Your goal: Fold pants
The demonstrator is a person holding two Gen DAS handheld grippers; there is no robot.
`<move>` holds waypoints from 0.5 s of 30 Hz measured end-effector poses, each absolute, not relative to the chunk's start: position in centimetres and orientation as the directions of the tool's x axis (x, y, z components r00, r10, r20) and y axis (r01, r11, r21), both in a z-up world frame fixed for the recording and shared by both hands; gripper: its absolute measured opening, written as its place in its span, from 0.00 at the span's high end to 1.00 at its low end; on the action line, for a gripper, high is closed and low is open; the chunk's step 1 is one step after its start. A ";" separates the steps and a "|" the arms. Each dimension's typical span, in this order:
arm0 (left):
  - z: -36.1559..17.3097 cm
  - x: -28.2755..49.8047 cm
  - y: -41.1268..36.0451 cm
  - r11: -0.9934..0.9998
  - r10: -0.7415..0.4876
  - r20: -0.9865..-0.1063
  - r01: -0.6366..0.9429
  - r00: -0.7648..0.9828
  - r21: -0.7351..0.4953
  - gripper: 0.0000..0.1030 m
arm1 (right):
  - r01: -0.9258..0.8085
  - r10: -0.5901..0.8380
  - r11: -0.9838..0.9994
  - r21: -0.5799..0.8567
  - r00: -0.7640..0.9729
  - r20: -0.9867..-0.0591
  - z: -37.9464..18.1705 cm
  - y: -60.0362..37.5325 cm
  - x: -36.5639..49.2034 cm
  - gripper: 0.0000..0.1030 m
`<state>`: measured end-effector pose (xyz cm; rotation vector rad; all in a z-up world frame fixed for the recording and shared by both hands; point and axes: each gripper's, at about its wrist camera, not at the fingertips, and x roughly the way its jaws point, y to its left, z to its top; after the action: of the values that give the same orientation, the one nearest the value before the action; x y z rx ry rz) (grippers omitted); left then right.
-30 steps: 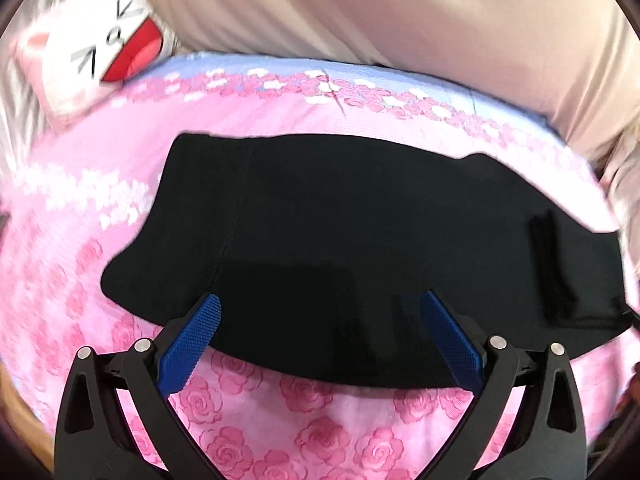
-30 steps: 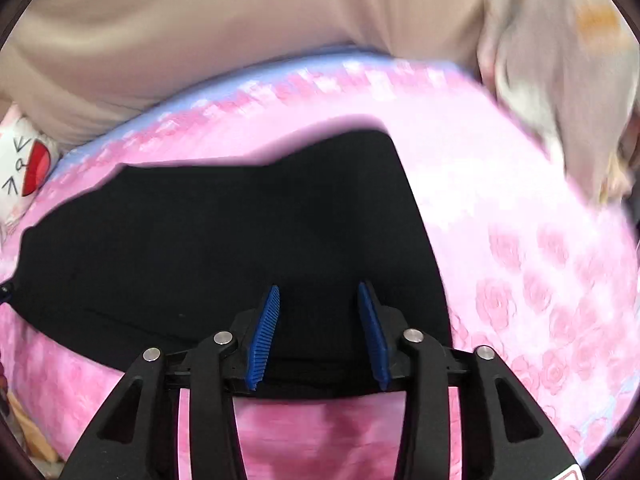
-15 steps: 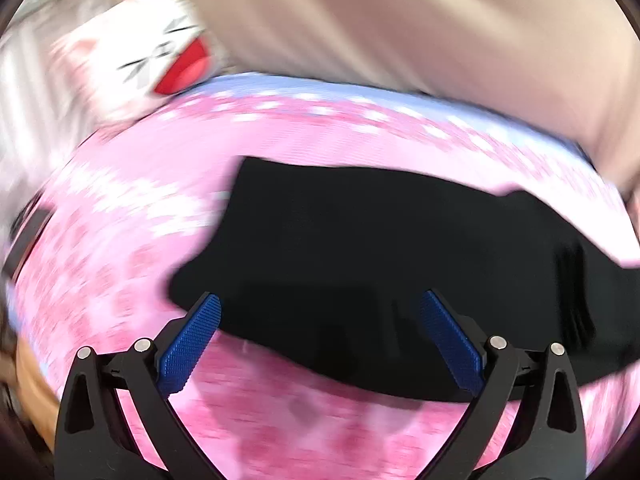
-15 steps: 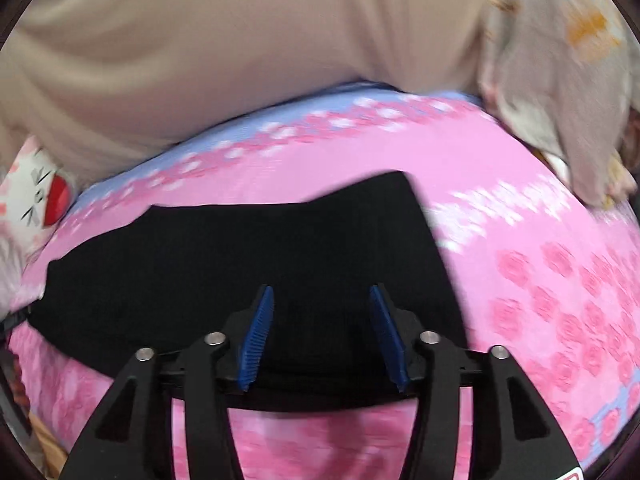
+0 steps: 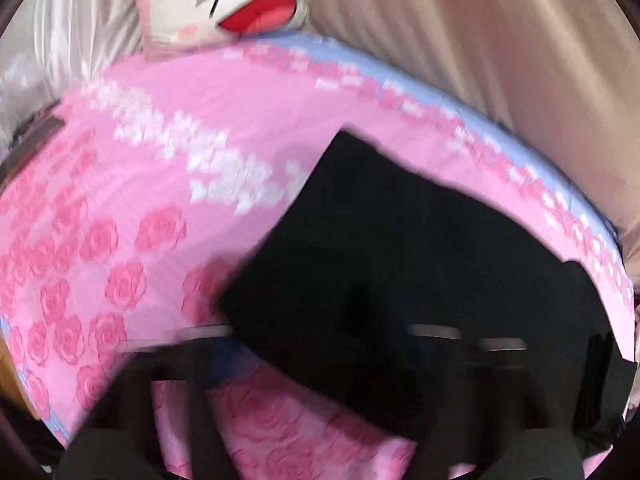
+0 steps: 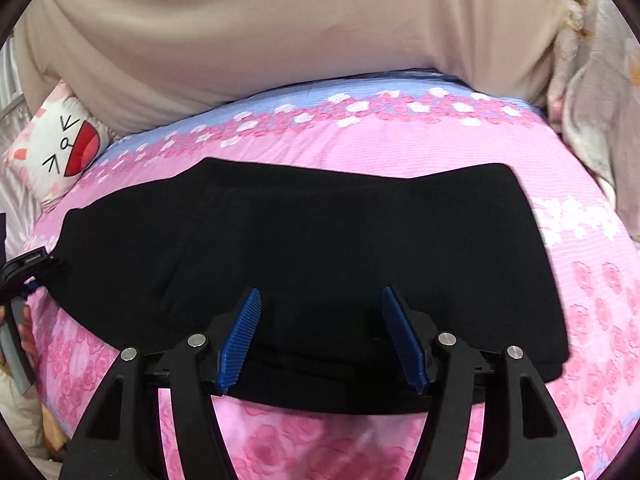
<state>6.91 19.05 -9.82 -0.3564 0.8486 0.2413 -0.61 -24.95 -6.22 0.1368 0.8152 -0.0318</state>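
Observation:
Black pants (image 6: 320, 240) lie folded flat in a long band on the pink rose bedspread (image 6: 592, 292). My right gripper (image 6: 320, 340) is open, blue pads spread over the pants' near edge, holding nothing. In the left wrist view the pants (image 5: 420, 264) reach from the centre to the right edge. My left gripper (image 5: 320, 344) is smeared by motion blur at the pants' left end; its jaws look spread, but I cannot make them out. It also shows at the far left of the right wrist view (image 6: 24, 276), beside the pants' left end.
A white cat-face pillow (image 5: 224, 4) sits at the bed's far left corner, also in the right wrist view (image 6: 60, 148). Beige curtain (image 6: 280, 32) hangs behind the bed. Pale floral fabric (image 6: 592, 92) hangs at the right. The bed's near edge drops at the left (image 5: 24, 380).
The left gripper has swung left, so the pants slid right in its view and it is now blurred. The right gripper has opened wider and backed away, showing the whole pants.

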 end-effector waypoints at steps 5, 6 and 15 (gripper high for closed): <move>-2.8 6.4 12.0 0.977 -0.044 -0.637 -0.101 0.770 -0.190 0.82 | 0.152 -0.027 0.982 0.112 0.699 -0.715 -5.6 -27.5 -2.1 0.39; -1.2 5.7 9.7 0.984 -0.084 -0.600 -0.030 0.796 -0.177 0.82 | 0.172 -0.040 0.978 0.115 0.704 -0.709 -5.4 -28.2 -2.4 0.39; -3.6 1.1 -10.7 0.890 -0.311 -0.659 0.453 0.685 0.050 0.11 | 0.232 -0.059 0.961 0.152 0.706 -0.705 -5.3 -31.5 -4.3 0.37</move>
<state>1.15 -10.73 -3.64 0.2161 0.6947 -0.4318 -4.33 -31.47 -5.29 0.2370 0.7712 -0.1634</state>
